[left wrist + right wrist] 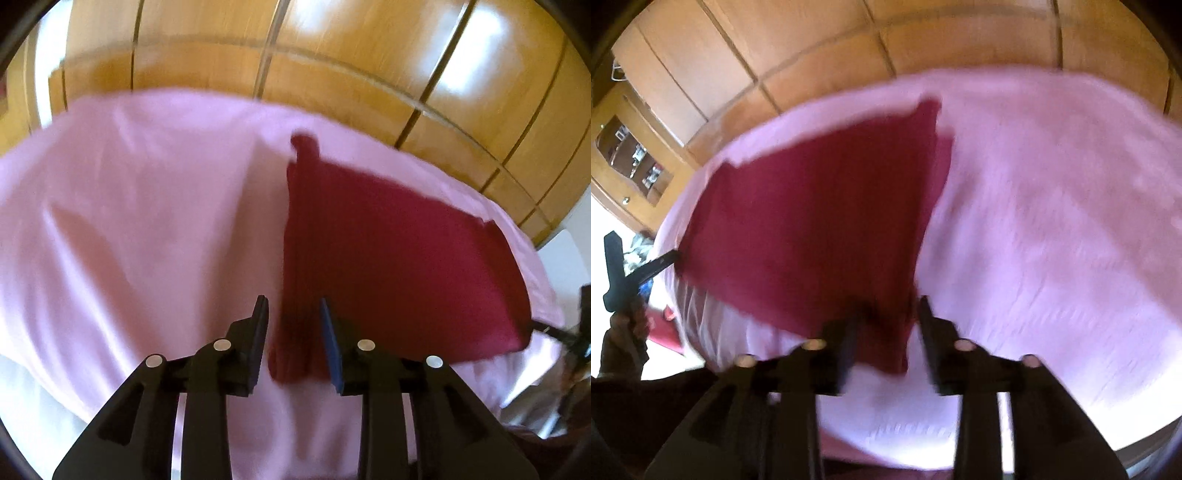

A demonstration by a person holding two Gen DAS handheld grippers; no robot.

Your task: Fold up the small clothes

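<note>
left wrist view shows a dark red cloth lying soft and mostly flat on a pale pink bedsheet. the cloth looks like a wide sheet with straight edges and a small tab sticking up at its far corner, toward 12 o'clock. the sheet is smooth with a few soft wrinkles. behind the bed stand shiny wooden cupboard doors, golden brown, with thin dark lines between the panels.

my left gripper is partly open. its black fingers stand on each side of the near left corner of the cloth, and i cannot tell if they touch it. at 3 o'clock i see my other gripper's tip at the cloth's far edge.

right wrist view is blurry. my right gripper is partly open too, with the near corner of the red cloth lying between its fingers; the pads do not seem to squeeze it. at 9 o'clock a hand holds the left gripper by the cloth's corner. a glass cabinet stands at 10 o'clock. both grippers point down at a slant toward the bed.
</note>
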